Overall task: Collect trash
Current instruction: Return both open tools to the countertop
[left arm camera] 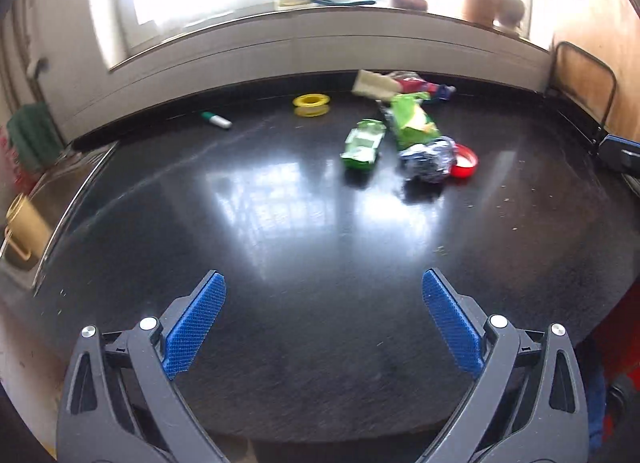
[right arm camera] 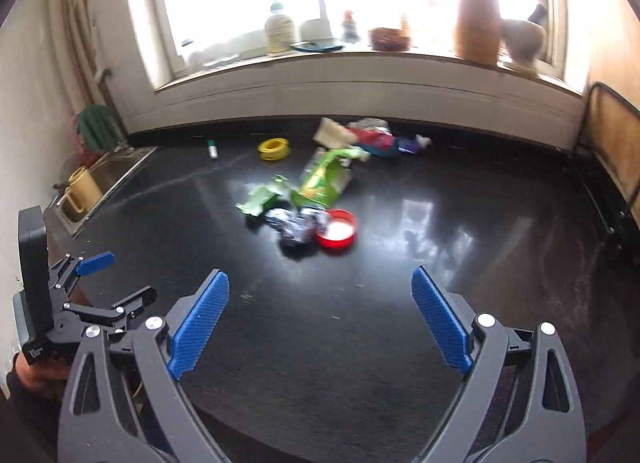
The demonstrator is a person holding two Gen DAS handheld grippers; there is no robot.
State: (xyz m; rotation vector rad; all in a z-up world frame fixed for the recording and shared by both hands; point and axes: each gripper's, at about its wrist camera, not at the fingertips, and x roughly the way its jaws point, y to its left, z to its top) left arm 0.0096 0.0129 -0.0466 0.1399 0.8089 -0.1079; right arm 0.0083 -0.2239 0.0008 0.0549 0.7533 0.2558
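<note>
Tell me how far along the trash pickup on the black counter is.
Nothing looks collected yet. Both tools, left and right, are open and hold nothing. Left on the counter: the red lid, the crumpled foil wrapper, the green packets and the pile by the wall.

Left claw [left arm camera: 324, 283] spread wide, nothing between blue pads; right claw [right arm camera: 320, 281] likewise spread, nothing gripped.

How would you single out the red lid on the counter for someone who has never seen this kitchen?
Start at the black countertop below the window, then find the trash cluster near its middle. At the cluster's near right edge lies the red lid, touching a crumpled foil wrapper. It is the only round red piece, open side up with a white inside.
</note>
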